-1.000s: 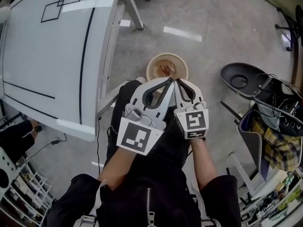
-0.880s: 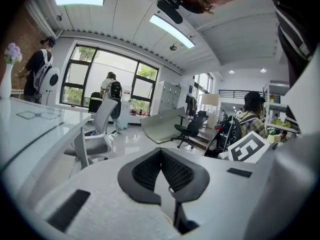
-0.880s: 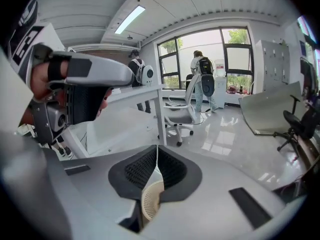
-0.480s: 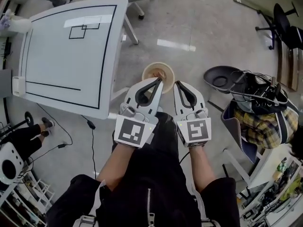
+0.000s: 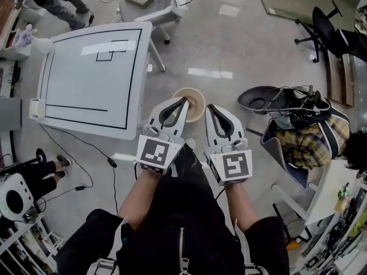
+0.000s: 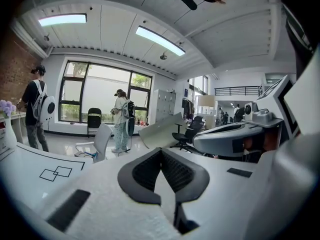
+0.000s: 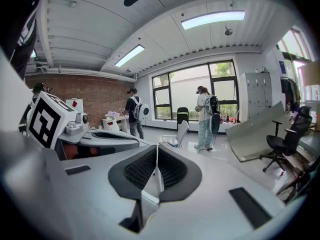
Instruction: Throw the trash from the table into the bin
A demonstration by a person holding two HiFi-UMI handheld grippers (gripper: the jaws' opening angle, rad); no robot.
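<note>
A beige round bin [image 5: 196,95] stands on the floor beside the white table [image 5: 74,90], which bears only black line markings. Both grippers are held high above the floor, side by side over the person's lap, pointing toward the bin. My left gripper [image 5: 184,100] overlaps the bin's left rim in the head view; its jaws are shut with nothing between them [image 6: 161,151]. My right gripper [image 5: 207,106] sits just right of the bin, also shut and empty [image 7: 156,149]. I can see no trash in any view.
A grey chair [image 5: 152,10] stands beyond the table. Right of the bin are a dark round seat [image 5: 261,99], tangled cables and a plaid cloth [image 5: 304,133]. A black office chair [image 5: 332,33] is at the far right. A cable [image 5: 109,159] runs under the table's near corner. People [image 6: 121,119] stand by the windows.
Both grippers have risen well above the bin, staying shut and drawing slightly apart. The bin and table look smaller and farther below as the head view takes in more floor.
</note>
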